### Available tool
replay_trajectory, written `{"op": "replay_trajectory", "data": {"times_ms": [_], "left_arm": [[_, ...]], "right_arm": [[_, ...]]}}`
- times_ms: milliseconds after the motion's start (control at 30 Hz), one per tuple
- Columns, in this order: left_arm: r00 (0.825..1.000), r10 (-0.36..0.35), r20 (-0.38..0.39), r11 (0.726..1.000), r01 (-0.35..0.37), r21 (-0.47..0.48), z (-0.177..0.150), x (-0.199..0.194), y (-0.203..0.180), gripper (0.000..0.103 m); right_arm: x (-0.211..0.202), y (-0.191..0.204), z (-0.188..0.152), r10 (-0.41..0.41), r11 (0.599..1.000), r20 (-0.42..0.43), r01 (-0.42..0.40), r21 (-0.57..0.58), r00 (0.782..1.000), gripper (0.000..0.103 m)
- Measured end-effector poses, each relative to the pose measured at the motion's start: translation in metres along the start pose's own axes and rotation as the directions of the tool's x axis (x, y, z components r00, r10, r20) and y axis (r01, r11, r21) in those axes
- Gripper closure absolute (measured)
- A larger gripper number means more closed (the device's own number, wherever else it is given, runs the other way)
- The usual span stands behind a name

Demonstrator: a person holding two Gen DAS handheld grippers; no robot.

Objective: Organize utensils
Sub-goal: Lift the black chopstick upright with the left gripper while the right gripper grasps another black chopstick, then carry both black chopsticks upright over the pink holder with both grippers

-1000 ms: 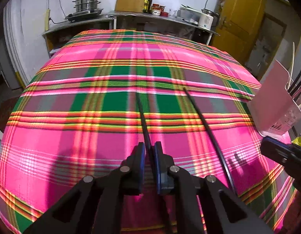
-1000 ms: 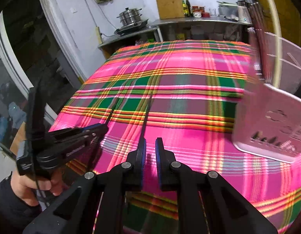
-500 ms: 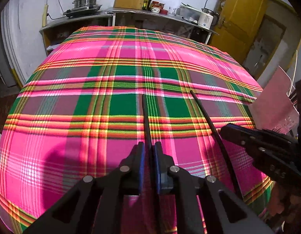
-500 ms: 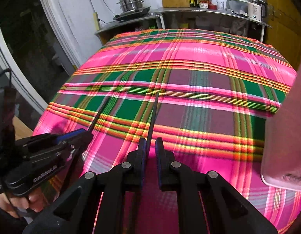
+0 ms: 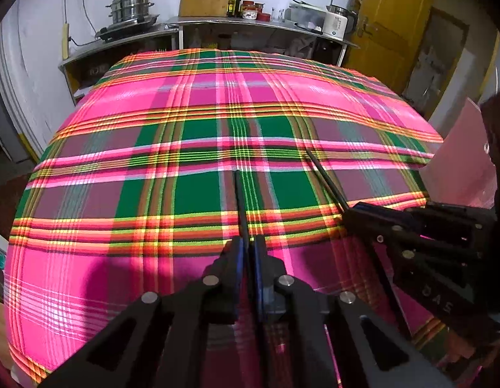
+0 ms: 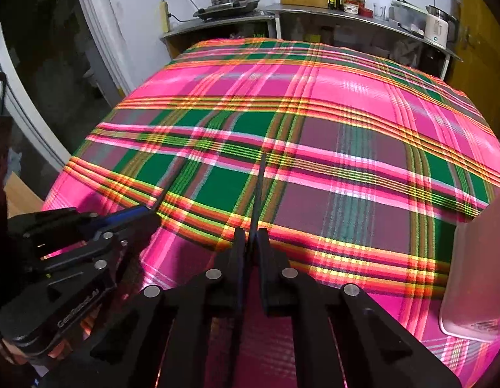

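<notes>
Chopsticks, one per tool: left tool [image 5: 248,253] clamped on one chopstick [image 5: 239,200], right tool [image 6: 251,245] closing on other chopstick [image 6: 259,187]. Both sticks pointing forward over worktop [image 5: 88,161]; pink holder [image 6: 476,274] nearest right tool.

There are 2 thin black chopsticks. The first chopstick [image 5: 240,203] sits clamped between the pads of the left gripper [image 5: 246,252] and points forward over the cloth. The second chopstick [image 6: 258,194] stands between the closing pads of the right gripper [image 6: 250,242], also pointing forward.
</notes>
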State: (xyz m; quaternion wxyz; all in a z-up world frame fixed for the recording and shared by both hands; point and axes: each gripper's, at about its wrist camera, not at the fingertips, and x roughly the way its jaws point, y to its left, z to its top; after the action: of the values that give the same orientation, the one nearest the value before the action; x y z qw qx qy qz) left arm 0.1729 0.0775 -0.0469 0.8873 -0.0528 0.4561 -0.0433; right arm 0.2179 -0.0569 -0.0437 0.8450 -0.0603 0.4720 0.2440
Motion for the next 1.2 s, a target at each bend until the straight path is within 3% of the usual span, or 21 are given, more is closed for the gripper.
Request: {"op": "replay_trajectory", "data": {"times_ms": [367, 800, 1200], "left_arm": [[0.993, -0.053, 0.107, 0.998, 0.056, -0.022, 0.011, -0.049, -0.002, 0.097], [0.966, -0.100, 0.239, 0.995, 0.096, 0.028, 0.023, -0.126, -0.022, 0.097], [0.948, -0.143, 0.285, 0.989, 0.127, 0.074, 0.025, -0.159, -0.044, 0.097]], "right_arm": [[-0.060, -0.002, 0.005, 0.041, 0.999, 0.118, -0.043, 0.014, 0.992, 0.097], [-0.140, 0.006, 0.001, 0.045, 0.999, 0.272, -0.048, 0.005, 0.961, 0.097], [-0.183, -0.004, -0.014, 0.014, 0.999, 0.341, -0.030, 0.042, 0.940, 0.098]]}}
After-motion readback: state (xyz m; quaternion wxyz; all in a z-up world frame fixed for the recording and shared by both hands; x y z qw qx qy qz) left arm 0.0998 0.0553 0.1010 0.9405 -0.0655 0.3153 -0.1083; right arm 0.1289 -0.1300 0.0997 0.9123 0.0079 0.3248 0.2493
